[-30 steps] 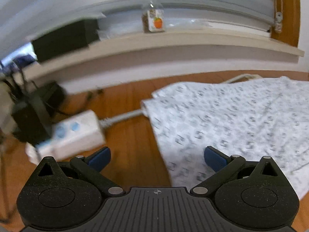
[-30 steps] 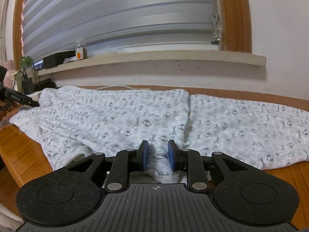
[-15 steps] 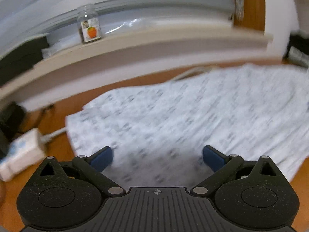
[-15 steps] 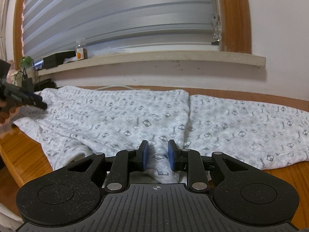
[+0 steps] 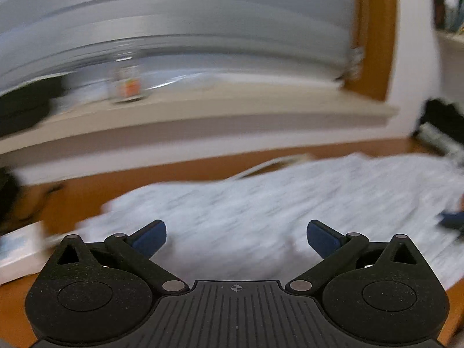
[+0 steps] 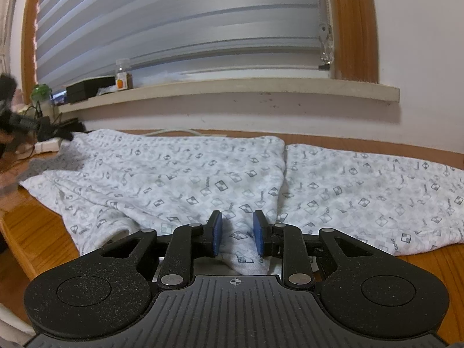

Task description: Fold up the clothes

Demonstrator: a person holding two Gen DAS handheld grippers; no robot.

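Garment: your patterned white garment (image 6: 203,179) lies spread on the wooden table (image 6: 32,229).
Right gripper (image 6: 237,233): you have it pinching the garment's near edge.
Left gripper (image 5: 236,236): you hold it wide apart, above the cloth.

windowsill (image 6: 261,88): small jar (image 6: 123,74) with orange label, black box (image 6: 87,88) beside it | blinds (image 6: 179,29) lowered | bench (image 6: 34,226): wooden | power strip (image 6: 47,146) (white) at far left
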